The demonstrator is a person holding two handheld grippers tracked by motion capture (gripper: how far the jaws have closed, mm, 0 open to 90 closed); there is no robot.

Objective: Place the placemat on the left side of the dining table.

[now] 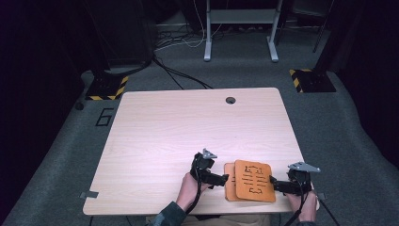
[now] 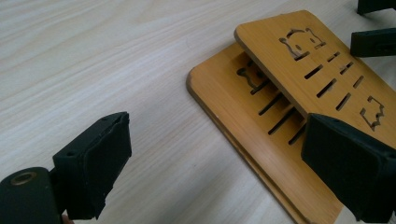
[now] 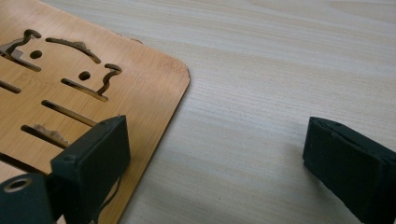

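Two thin orange wooden boards with slot and animal-shaped cut-outs lie stacked near the table's front edge. The upper board (image 1: 254, 180) (image 2: 317, 51) (image 3: 93, 88) is shifted right on the lower board (image 1: 229, 188) (image 2: 224, 102). My left gripper (image 1: 224, 179) (image 2: 215, 163) is open at the stack's left edge, one jaw over bare table and the other over the boards. At the stack's right edge my right gripper (image 1: 274, 183) (image 3: 215, 154) is open too, one jaw above the upper board's corner. The right gripper's fingers (image 2: 373, 42) appear beyond the boards.
The light wooden table (image 1: 188, 127) has a cable hole (image 1: 230, 100) near its far edge. On the grey carpet behind stand a white desk frame (image 1: 240, 28) and two yellow-and-black striped bases (image 1: 107, 87) (image 1: 310, 80). Cables run across the floor.
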